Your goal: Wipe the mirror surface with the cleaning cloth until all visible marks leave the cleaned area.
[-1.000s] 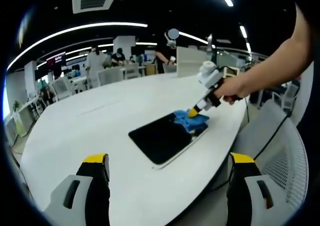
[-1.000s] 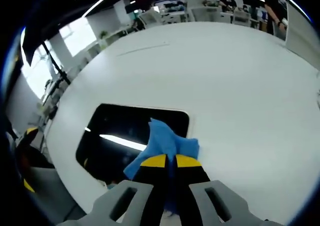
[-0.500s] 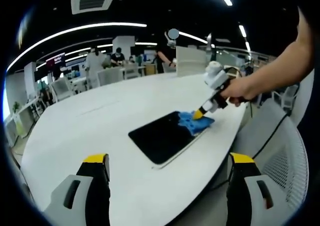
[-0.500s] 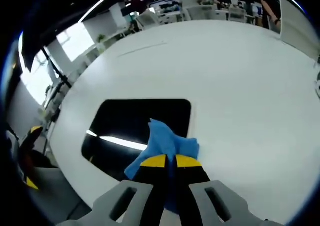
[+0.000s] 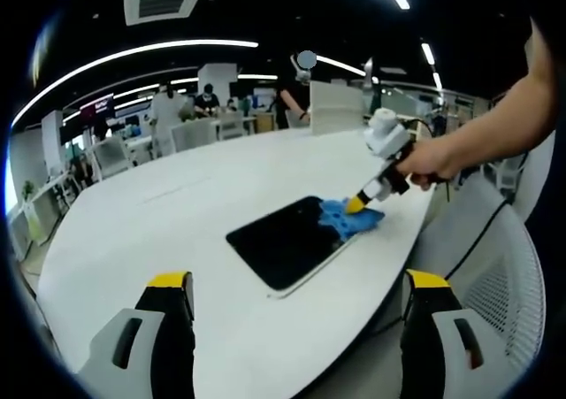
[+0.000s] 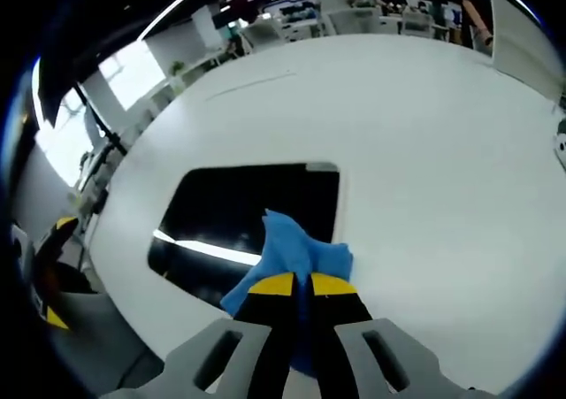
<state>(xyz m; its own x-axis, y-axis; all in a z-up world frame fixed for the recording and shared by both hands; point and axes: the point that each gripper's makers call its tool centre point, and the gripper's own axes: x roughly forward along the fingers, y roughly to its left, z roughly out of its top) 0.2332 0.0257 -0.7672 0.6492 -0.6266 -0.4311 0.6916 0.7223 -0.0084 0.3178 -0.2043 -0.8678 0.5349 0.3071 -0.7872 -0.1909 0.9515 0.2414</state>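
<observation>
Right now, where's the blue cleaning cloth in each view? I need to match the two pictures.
Left gripper view: the cleaning cloth lies right of centre, at the mirror's far right end, under the right tool.
Right gripper view: the cloth sits low at centre, pinched in the shut tool, over the mirror's near edge.
Shared landmark: the dark mirror on the white table.

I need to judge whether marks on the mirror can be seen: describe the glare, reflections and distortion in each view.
Right gripper view: the mirror looks near black, with one bright ceiling-light streak reflected beside the blue cloth; the fisheye bends the white table. Left gripper view: the mirror is uniformly dark and small; no marks can be made out.
</observation>
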